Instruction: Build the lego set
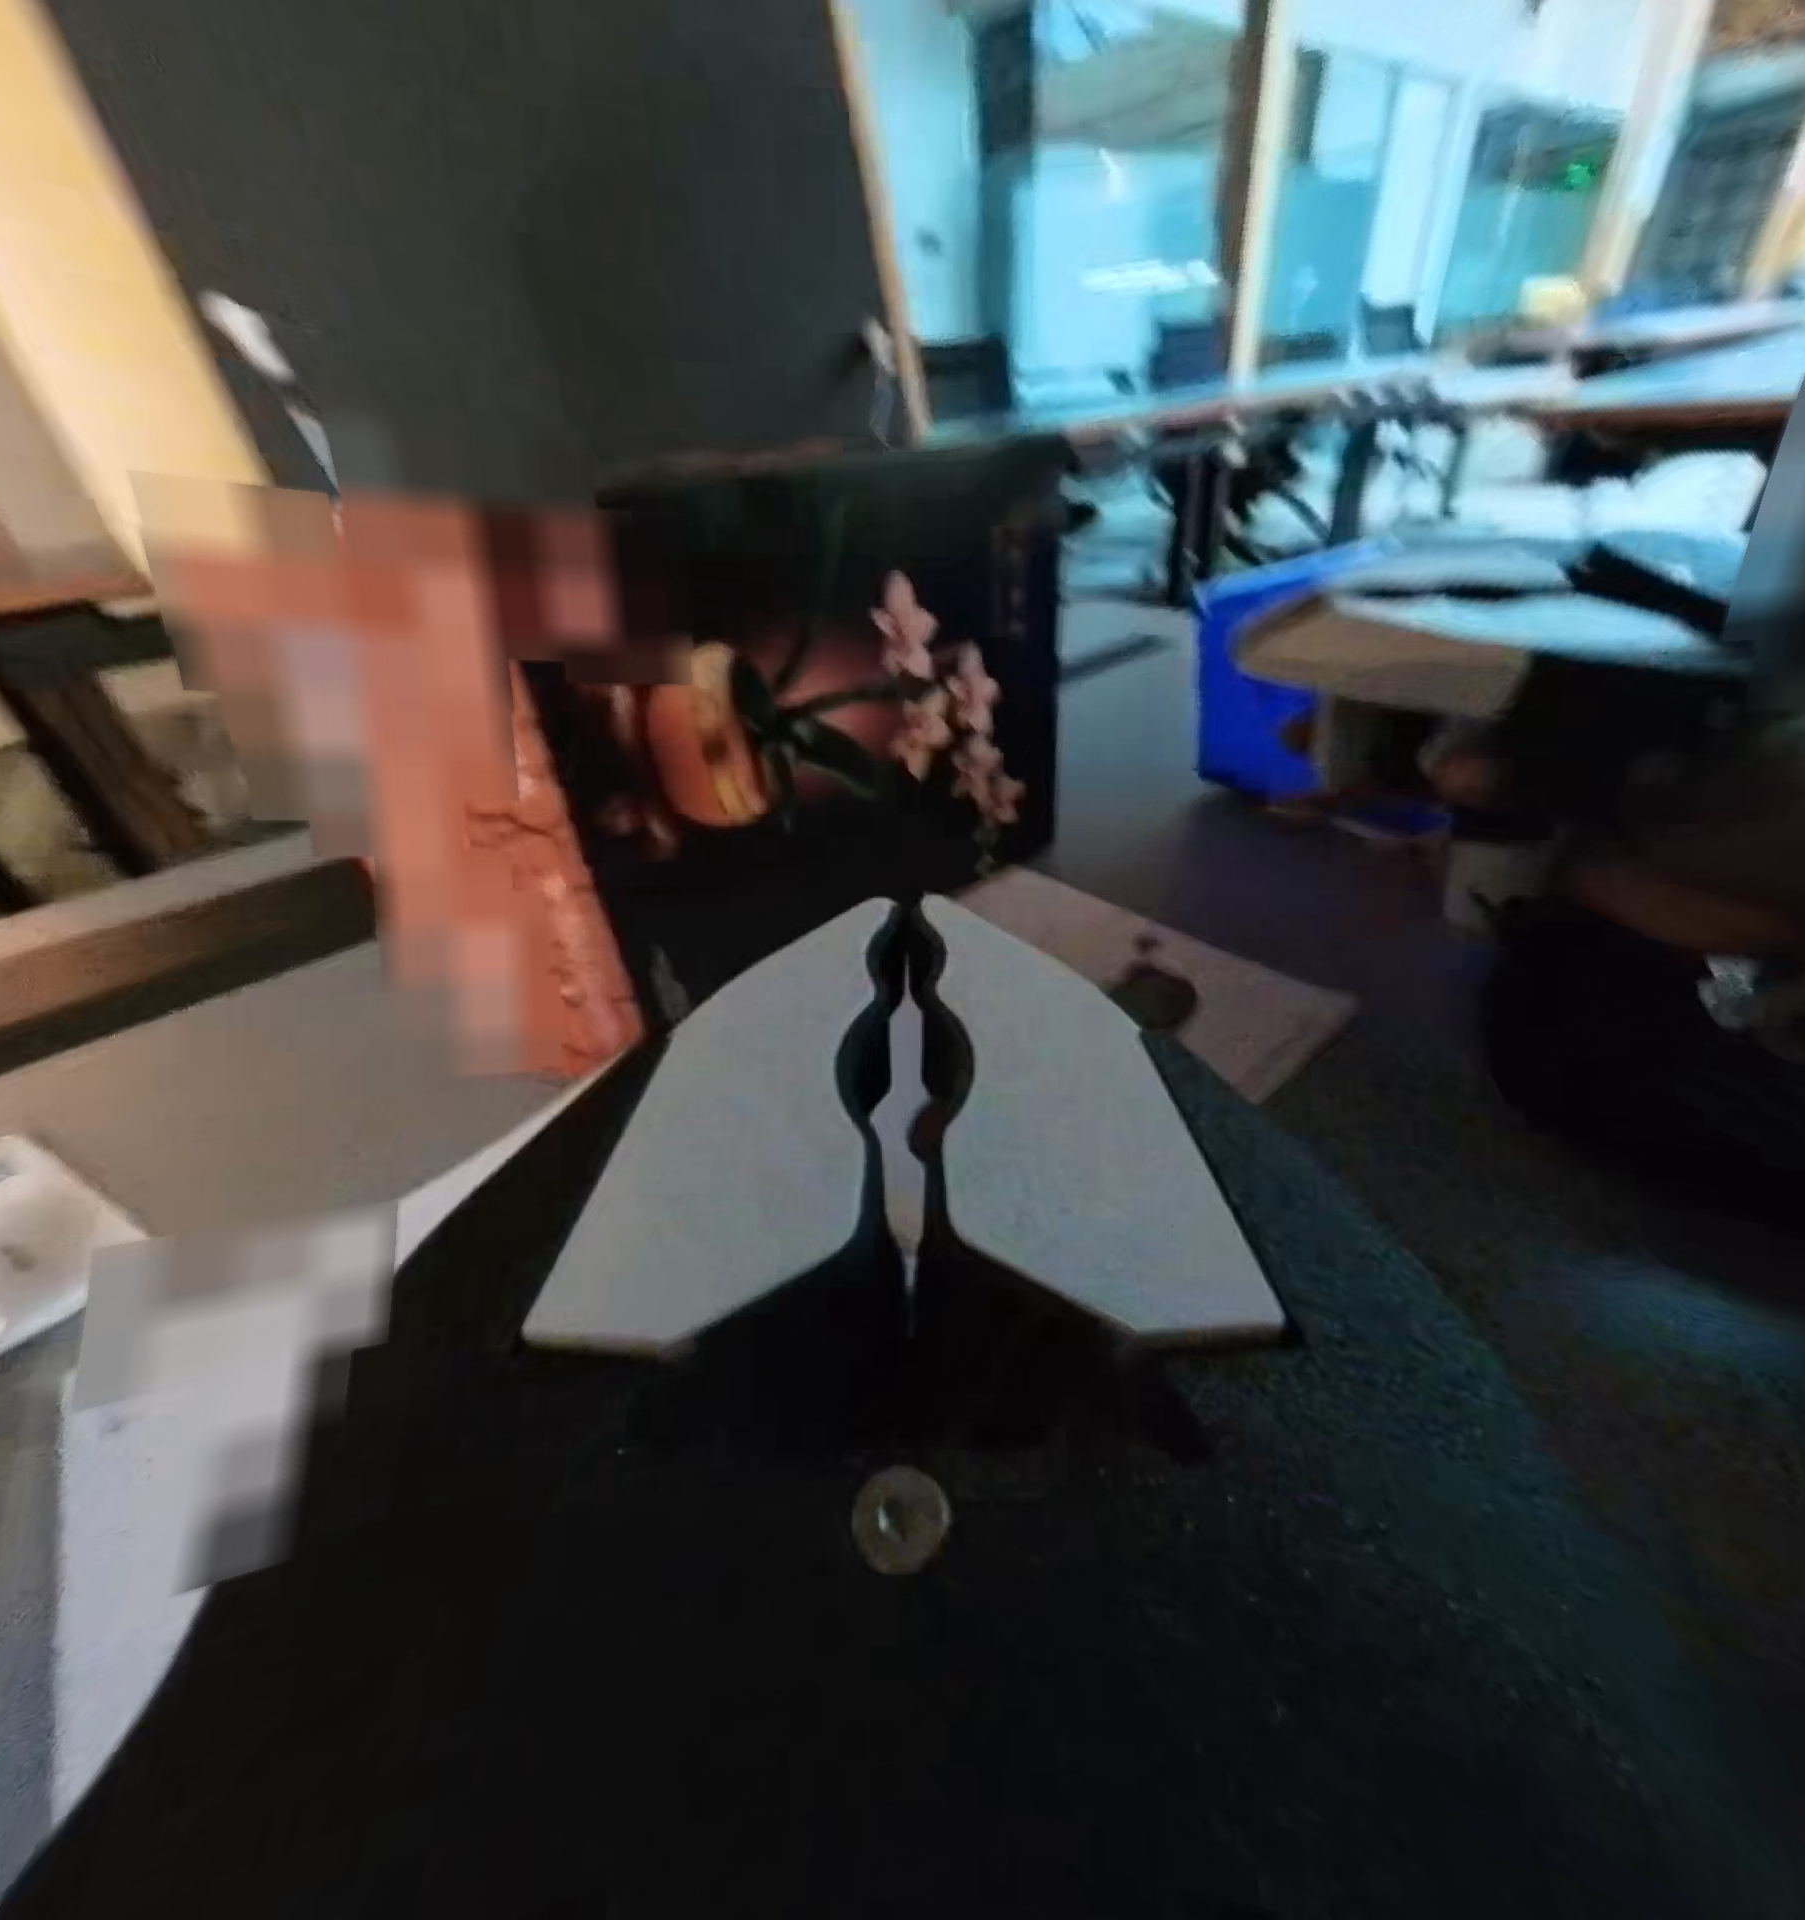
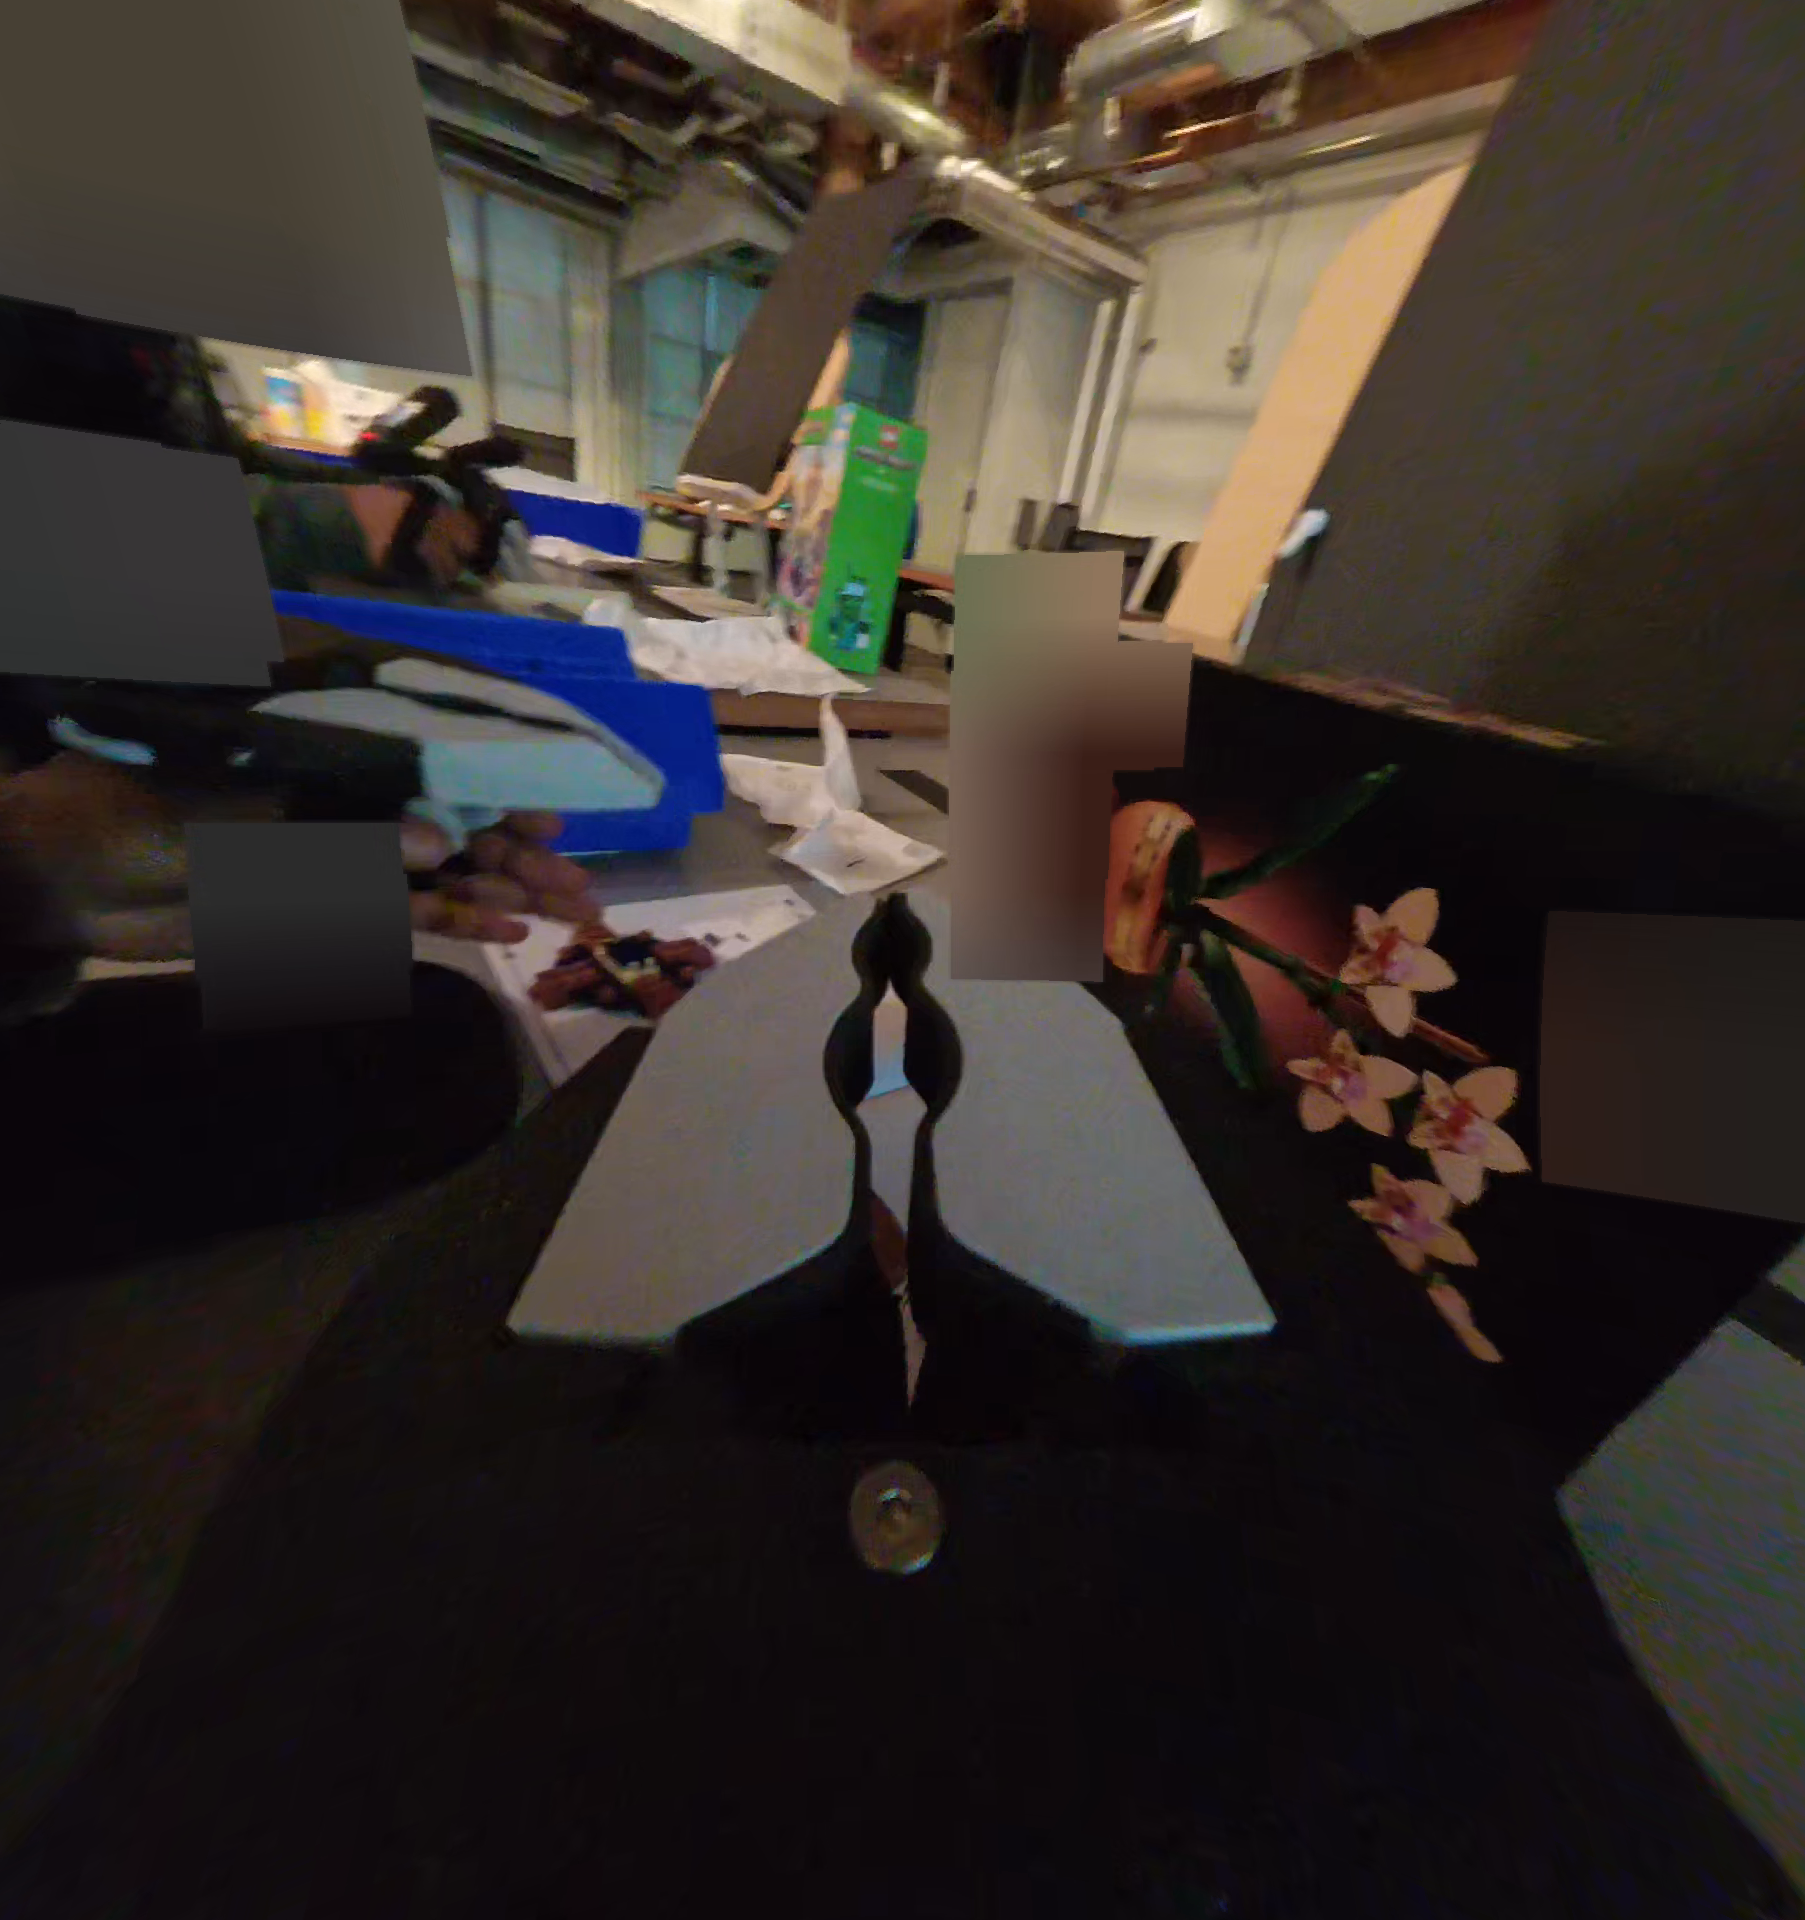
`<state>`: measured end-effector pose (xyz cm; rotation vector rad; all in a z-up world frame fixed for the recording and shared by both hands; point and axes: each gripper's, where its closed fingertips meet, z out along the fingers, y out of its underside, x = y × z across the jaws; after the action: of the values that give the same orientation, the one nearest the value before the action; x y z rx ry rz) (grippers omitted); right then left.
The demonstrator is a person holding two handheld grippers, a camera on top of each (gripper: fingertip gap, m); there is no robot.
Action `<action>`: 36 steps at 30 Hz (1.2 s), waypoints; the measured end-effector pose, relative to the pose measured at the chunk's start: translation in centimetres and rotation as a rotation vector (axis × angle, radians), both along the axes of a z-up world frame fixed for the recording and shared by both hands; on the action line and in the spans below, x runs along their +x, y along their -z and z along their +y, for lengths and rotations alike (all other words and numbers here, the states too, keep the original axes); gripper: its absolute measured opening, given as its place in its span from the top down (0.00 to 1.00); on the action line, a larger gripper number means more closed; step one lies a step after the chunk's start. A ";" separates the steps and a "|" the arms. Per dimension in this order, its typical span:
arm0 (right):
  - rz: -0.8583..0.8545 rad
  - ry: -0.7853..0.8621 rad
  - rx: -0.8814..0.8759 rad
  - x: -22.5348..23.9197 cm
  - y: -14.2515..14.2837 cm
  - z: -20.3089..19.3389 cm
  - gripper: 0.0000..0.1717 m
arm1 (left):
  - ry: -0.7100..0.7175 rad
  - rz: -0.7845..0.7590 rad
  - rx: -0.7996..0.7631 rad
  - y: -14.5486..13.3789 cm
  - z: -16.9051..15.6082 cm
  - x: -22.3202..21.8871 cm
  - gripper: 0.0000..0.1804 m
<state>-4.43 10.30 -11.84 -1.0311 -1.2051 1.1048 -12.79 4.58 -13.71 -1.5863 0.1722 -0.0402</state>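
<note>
I see both sets of jaws closed on nothing — my left gripper [image 1: 908, 914] just before the dark flower-printed box [image 1: 836, 665] standing on the desk [image 2: 773, 873], my right gripper [image 2: 893, 909] beside it.

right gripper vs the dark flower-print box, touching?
Apart. The right wrist view shows the right gripper, shut with nothing held, pointing over the grey table, while the flower-print box stands off to its right, clear of the fingertips.
</note>
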 end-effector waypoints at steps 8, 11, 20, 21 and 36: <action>-0.068 0.032 0.076 0.2 0.0 0.7 1.00 | -0.042 0.070 -0.068 0.5 -0.1 -0.9 1.00; 0.016 0.105 0.024 1.3 -1.9 1.6 0.49 | -0.048 0.047 -0.059 0.3 0.3 -0.8 0.80; -0.136 0.504 0.314 15.4 -9.8 2.9 0.29 | 0.034 0.069 -0.097 -0.2 3.4 2.7 0.19; -0.152 0.539 0.301 17.8 -10.1 3.8 0.32 | 0.043 0.080 -0.092 -0.4 3.7 3.2 0.19; -0.579 0.206 0.208 24.1 -3.6 14.9 1.00 | -0.086 0.173 -0.133 -0.2 5.3 5.4 0.20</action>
<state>19.66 25.15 -8.29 -1.3240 -1.5860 0.5133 -7.42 9.84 -13.47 -1.7288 0.2401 0.1555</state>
